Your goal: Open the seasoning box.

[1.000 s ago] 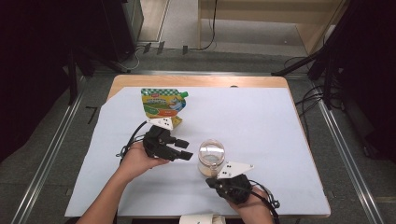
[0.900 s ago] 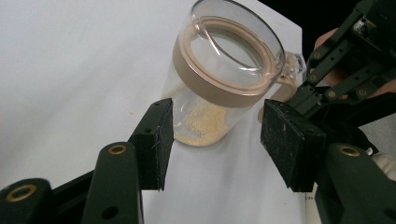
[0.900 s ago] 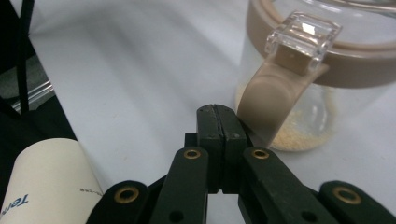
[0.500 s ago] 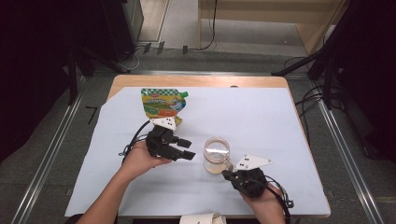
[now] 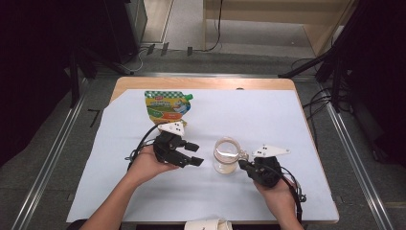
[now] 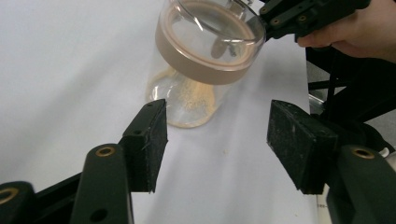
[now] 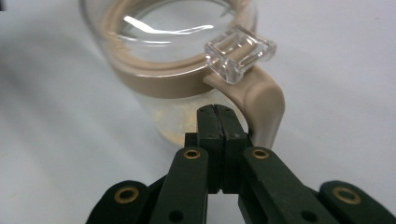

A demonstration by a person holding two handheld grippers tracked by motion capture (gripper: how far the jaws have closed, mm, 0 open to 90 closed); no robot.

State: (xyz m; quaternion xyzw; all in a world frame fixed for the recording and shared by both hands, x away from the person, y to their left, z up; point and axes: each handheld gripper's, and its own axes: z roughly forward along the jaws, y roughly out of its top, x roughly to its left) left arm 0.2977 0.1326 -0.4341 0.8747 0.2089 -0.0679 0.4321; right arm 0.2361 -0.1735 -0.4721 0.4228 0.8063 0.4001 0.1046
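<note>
Table (image 5: 297, 96) fills the middle of the high view, spread with a pale sheet (image 5: 268, 124). At upper left of the sheet lies a printed refill pouch (image 5: 165, 106) with a green cap. Near the centre, a little below the pouch and to its right, stands a glass jar (image 5: 226, 155) with a tan collar, a clear lid and a thin layer of pale grains at the bottom.

At lower right of the high view the right gripper (image 5: 242, 164) has its jaws fully closed, nothing between them; in the right gripper view the tips (image 7: 217, 114) sit just beside the jar's tan latch strap (image 7: 261, 105), and whether they touch it I cannot tell. The left gripper (image 5: 195, 154), left of centre, has just been opening its jaws; they stand apart and empty, aimed at the jar.

By my reading, the jar is being steadied for opening. Next, the left jaws should close round the jar body while the right tips work the clasp.
</note>
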